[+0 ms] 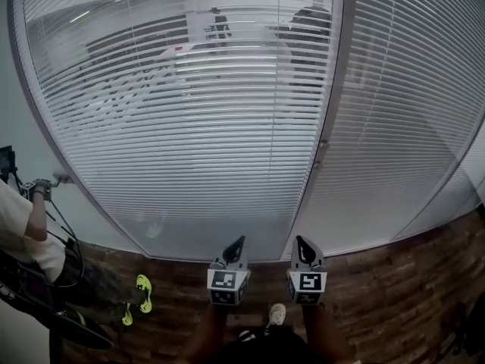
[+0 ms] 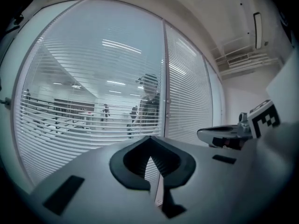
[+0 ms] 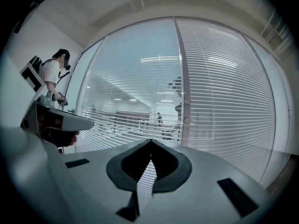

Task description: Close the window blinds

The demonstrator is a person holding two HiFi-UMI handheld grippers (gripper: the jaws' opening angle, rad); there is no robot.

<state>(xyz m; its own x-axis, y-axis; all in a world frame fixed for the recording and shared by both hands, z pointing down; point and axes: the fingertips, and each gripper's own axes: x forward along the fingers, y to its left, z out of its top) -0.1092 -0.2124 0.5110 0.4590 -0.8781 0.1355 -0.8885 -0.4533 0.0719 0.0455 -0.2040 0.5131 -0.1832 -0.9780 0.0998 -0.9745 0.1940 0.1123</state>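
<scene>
Standing before the window blinds (image 1: 174,120), whose slats let me see through, I hold my left gripper (image 1: 237,243) and right gripper (image 1: 302,243) low, jaws pressed together on nothing, so I think the closing has not begun. Next I guess I must reach the little knob (image 1: 322,148) on the post (image 1: 330,89) and turn it. My right gripper view shows a person (image 3: 52,71) standing left of the blinds, head and shoulders, which my left gripper view leaves out

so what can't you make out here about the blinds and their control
- Head view: knob on the mullion, too small to identify.
- Head view: left blind, top cut off by the upper edge.
- Every view: figures beyond it, broken up by slats.
- Head view: person at left, cut by the edge.
</scene>
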